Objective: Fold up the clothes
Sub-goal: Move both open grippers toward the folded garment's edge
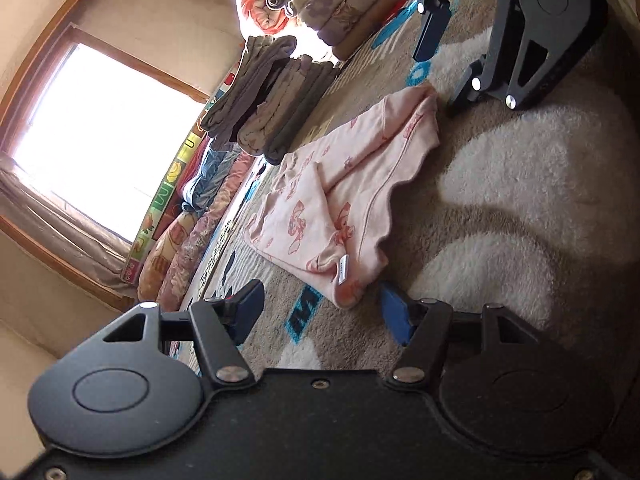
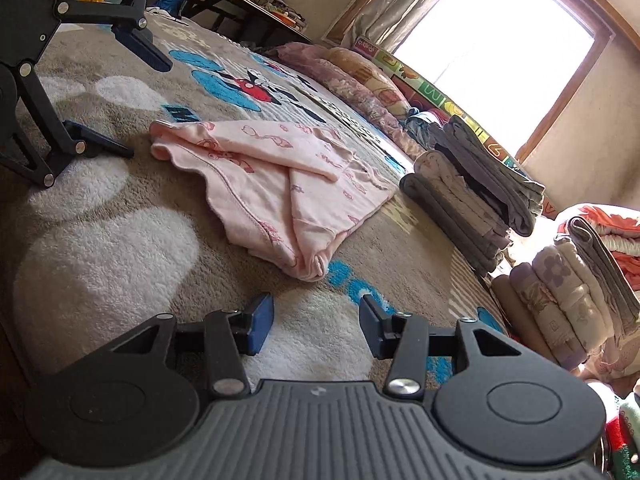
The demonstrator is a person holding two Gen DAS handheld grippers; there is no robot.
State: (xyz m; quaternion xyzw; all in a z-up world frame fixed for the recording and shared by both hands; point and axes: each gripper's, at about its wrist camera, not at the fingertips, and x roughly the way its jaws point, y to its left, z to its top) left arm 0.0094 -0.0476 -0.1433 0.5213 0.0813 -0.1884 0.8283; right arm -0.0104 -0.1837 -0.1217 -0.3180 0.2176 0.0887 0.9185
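Carpet (image 2: 120,264): patterned, bears everything below.

Folded stacks (image 2: 472,200): grey and cream piles along the far edge, near the window; finished work by the look of them. No container in view.

Pink garment (image 2: 272,184): lies part-folded mid-carpet, one flap turned over, between the two tools. Step judged: mid-fold; next move calls for pinching both near corners.

Left gripper (image 1: 320,312): jaws apart, empty, just beside the tagged corner.

Right gripper (image 2: 316,320): jaws apart, empty, near the opposite corner.
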